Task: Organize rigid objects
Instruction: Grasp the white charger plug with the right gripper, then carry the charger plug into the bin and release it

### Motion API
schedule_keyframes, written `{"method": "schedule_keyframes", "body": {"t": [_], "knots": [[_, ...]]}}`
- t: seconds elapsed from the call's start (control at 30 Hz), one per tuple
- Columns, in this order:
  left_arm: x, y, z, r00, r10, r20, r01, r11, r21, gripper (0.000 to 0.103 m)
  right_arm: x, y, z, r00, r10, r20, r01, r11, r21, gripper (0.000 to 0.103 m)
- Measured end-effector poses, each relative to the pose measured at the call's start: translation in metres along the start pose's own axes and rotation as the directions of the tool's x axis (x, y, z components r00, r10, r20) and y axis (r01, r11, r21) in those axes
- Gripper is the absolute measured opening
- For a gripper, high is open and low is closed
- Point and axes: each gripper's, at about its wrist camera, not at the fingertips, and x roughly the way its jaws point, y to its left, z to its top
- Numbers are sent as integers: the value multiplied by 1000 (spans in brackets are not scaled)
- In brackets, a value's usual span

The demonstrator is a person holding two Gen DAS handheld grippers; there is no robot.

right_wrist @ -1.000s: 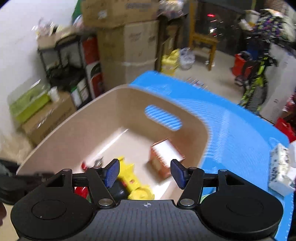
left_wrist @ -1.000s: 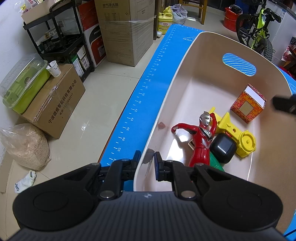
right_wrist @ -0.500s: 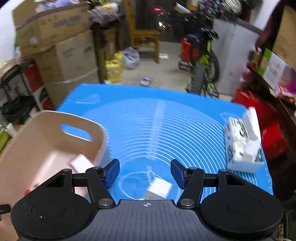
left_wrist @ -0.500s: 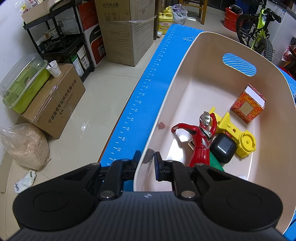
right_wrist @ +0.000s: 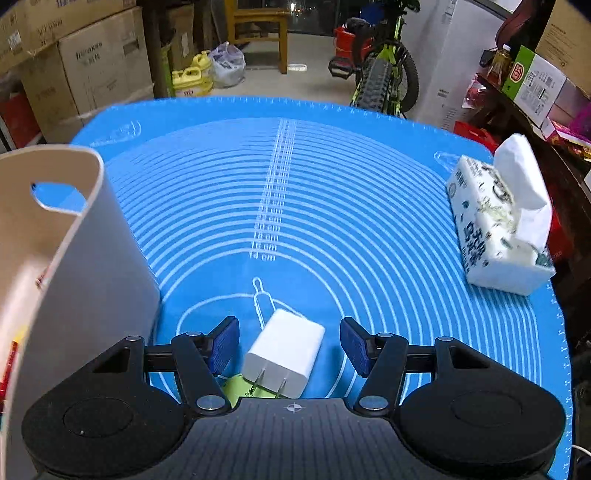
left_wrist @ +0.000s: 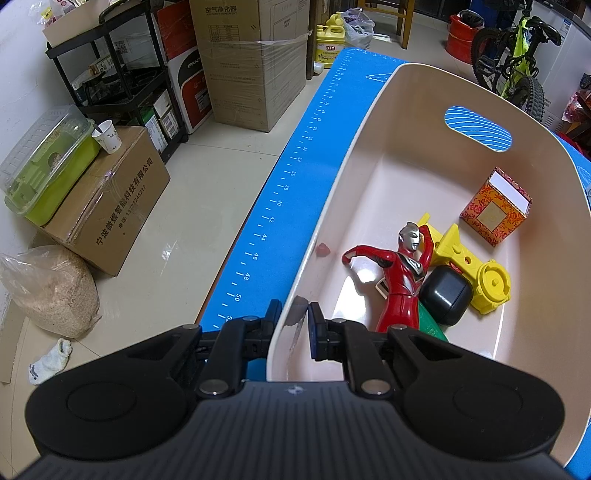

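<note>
My left gripper [left_wrist: 291, 321] is shut on the near rim of the cream plastic bin [left_wrist: 354, 155], one finger outside the wall and one inside. In the bin lie a red and silver action figure [left_wrist: 402, 273], a yellow toy [left_wrist: 469, 266], a black rounded case [left_wrist: 445, 295], a green piece [left_wrist: 430, 326] and a red patterned box [left_wrist: 495, 208]. My right gripper [right_wrist: 290, 345] is open and low over the blue mat [right_wrist: 295, 206]. A white plug charger [right_wrist: 286, 347] lies between its fingers, untouched, prongs toward the camera. A pale green item [right_wrist: 240, 387] shows partly beneath the charger.
The bin's outer wall [right_wrist: 92, 273] stands just left of my right gripper. A tissue pack [right_wrist: 498, 221] lies at the mat's right edge. Off the table are cardboard boxes [left_wrist: 251, 55], a black shelf rack [left_wrist: 122, 85], a green lidded container [left_wrist: 48, 166], a bicycle [right_wrist: 384, 74] and a wooden chair [right_wrist: 258, 29].
My right gripper swung from above the bin rightward and down over the mat, and the white charger now lies between its open fingers. The left gripper and the bin stayed still.
</note>
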Motion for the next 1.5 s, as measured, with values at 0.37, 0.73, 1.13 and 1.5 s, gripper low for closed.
{"method": "schedule_keyframes", "body": {"t": [0.37, 0.73, 1.13, 1.5], "knots": [[0, -1, 0, 1000, 3, 0, -3, 1000, 2, 17, 5, -4, -15, 999, 31, 26, -33, 998, 56, 43], [0, 0, 1, 1000, 3, -1, -3, 1000, 1, 17, -23, -11, -21, 994, 27, 108, -29, 999, 18, 43], [0, -1, 1, 1000, 4, -1, -4, 1000, 0, 17, -114, 11, 0, 937, 173, 303, -161, 985, -66, 43], [0, -1, 1, 1000, 3, -1, -3, 1000, 1, 17, -124, 101, -14, 925, 318, 208, -251, 922, -294, 43]]}}
